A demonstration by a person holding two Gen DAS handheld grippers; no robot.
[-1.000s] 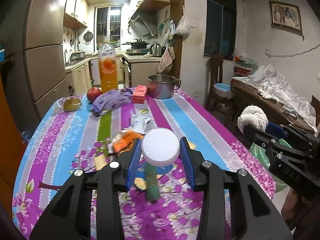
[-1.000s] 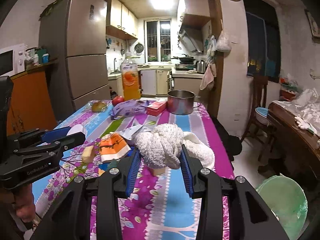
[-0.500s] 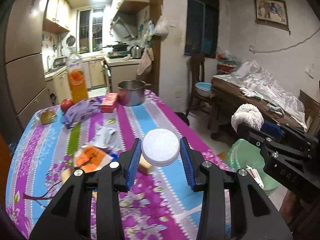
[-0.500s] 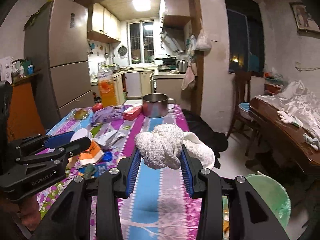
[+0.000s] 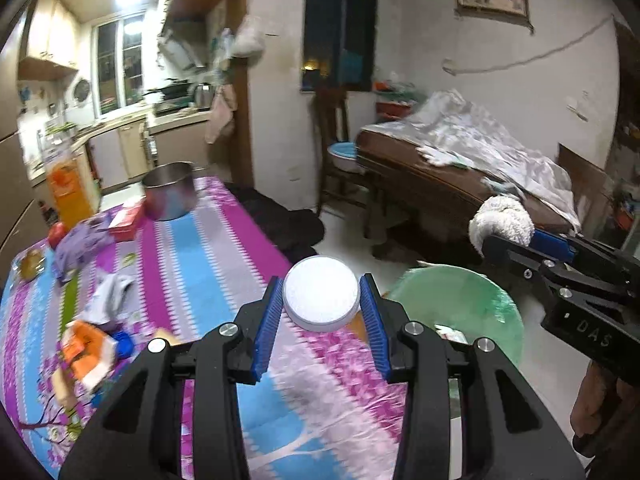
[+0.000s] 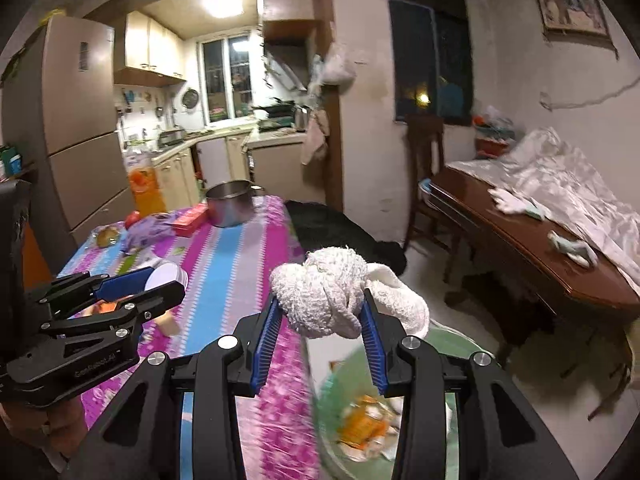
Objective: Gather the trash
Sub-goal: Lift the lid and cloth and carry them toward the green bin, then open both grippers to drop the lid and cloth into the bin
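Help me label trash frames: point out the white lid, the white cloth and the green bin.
white lid (image 5: pixel 320 298), left wrist view, centre of its top face.
white cloth (image 6: pixel 320 296), right wrist view, middle of the bundle.
green bin (image 5: pixel 472 304), left wrist view, inner wall.

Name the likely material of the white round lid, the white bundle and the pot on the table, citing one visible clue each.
White round lid: probably plastic; smooth, matte, evenly moulded rim. White bundle: looks like terry cloth; looped, fuzzy surface, soft folds. Pot: metal, likely stainless steel; grey, shiny wall, though blurred.
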